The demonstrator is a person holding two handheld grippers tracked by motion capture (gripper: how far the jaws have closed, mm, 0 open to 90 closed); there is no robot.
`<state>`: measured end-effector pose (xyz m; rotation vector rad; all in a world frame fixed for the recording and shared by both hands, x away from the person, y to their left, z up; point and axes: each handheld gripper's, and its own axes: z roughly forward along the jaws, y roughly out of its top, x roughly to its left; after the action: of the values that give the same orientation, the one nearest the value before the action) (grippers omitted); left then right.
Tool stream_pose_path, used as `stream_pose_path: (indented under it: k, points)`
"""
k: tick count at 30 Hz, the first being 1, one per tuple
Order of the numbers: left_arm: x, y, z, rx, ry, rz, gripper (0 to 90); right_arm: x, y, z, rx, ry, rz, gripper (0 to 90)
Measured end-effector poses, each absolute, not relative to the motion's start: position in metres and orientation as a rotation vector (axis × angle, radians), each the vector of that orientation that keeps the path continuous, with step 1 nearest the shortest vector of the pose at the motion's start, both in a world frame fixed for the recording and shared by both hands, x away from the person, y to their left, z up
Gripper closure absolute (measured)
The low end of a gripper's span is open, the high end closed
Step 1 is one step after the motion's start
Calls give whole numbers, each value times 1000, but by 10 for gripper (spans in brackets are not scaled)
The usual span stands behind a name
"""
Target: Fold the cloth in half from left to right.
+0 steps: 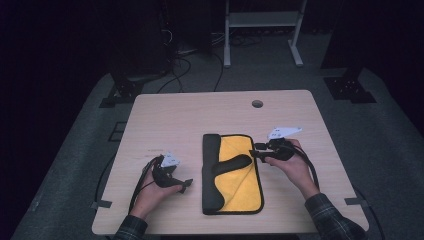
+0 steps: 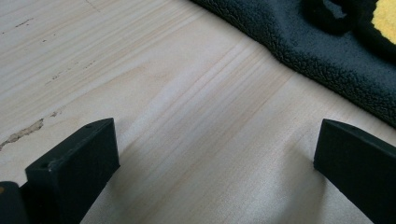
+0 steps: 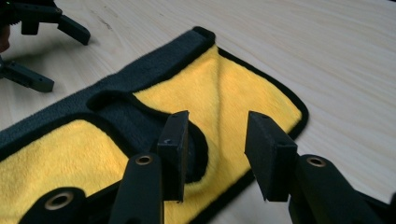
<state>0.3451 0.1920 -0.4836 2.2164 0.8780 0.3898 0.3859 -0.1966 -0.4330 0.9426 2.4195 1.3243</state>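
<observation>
High view: cloth [image 1: 240, 172], seemingly unlabelled, on table [image 1: 210, 107].

1 yellow-black cloth [image 1: 240, 170], 2 claws: left claw [image 1: 186, 184], right claw [image 1: 255, 150], 1 table [image 1: 210, 107]

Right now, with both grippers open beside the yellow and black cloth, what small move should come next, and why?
Probably the right gripper should ease down and close on the folded-over black corner of the cloth. Its jaws are open, one already over that flap, which lies across the yellow side. The left gripper is open over bare table, off the cloth's dark edge.
</observation>
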Motion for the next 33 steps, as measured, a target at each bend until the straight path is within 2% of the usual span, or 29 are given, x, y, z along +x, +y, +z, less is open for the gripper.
stream_pose_path:
  k: [15, 33]
  points:
    - [345, 192, -484, 2213, 879, 388, 0, 395, -139, -431, 799, 2515, 1334, 555]
    - [345, 192, -484, 2217, 878, 388, 0, 397, -88, -463, 664, 2667, 1196, 537]
